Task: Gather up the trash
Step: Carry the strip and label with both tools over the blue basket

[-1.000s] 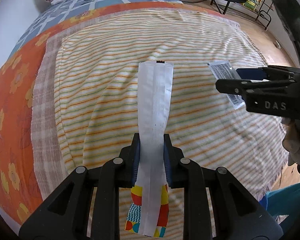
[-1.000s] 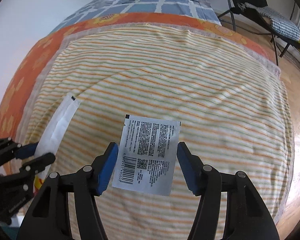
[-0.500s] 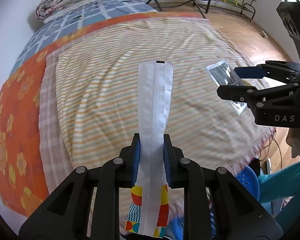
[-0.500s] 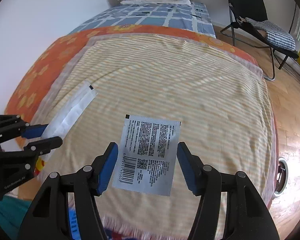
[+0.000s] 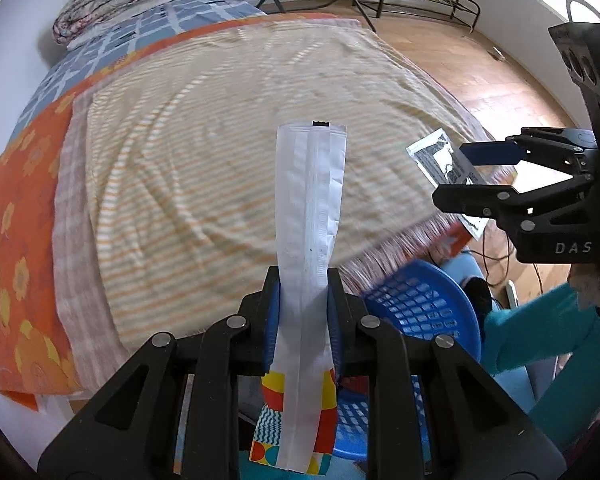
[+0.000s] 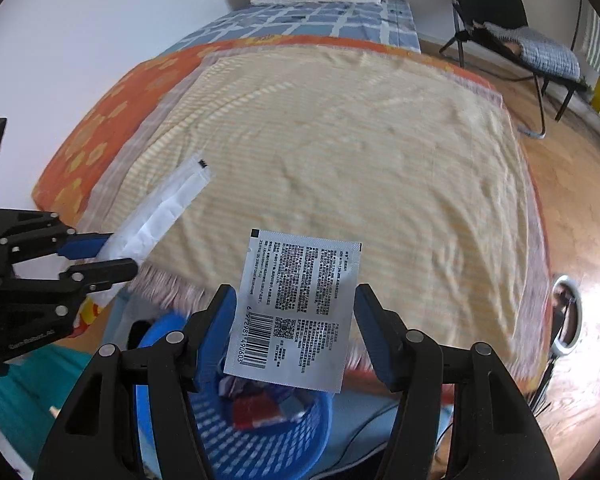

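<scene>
Left wrist view: left gripper (image 5: 302, 304) is clamped tight on a long white wrapper (image 5: 310, 208), which sticks up betw. the blue pads, colourful end hanging below. Right wrist view: right gripper (image 6: 294, 322) holds a flat printed sachet (image 6: 296, 308) w/ barcode, jaws only part closed, pinching it by its side edges. Both items are in the air off the bed's (image 6: 340, 152) near edge, above a blue basket (image 6: 260, 436) w/ some trash inside. Striped sheet (image 5: 220, 152) covers the bed; folding chair (image 6: 512, 32) stands near its far corner.
</scene>
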{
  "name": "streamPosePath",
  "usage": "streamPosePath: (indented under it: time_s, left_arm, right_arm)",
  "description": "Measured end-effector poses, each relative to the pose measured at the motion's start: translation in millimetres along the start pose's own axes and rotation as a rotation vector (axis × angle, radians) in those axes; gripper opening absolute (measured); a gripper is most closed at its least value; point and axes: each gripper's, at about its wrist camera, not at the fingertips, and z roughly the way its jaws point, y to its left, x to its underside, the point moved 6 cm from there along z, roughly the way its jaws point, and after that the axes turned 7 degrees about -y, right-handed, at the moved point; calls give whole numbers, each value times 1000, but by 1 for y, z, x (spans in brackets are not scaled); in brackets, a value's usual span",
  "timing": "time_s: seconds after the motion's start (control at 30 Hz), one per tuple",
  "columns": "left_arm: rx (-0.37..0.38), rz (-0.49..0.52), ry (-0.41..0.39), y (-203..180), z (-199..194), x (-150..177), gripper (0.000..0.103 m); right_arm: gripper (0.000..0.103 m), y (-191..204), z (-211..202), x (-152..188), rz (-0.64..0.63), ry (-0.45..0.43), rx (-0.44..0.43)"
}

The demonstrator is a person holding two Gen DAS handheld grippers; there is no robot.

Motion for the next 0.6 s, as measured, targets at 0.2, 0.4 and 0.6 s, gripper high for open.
streamPosePath:
  time_s: [0.2,0.4,0.6]
  left_arm:
    - [29,-9,27,-22,3,33,20]
    - [58,-30,60,-36,11,61,20]
    - [68,-46,94,-45,22,84,20]
  right_arm:
    - [60,8,-13,36,-6,10,-17]
    - [60,13,-11,68,-33,45,-7]
    - [60,20,-7,91,-52,69,-16]
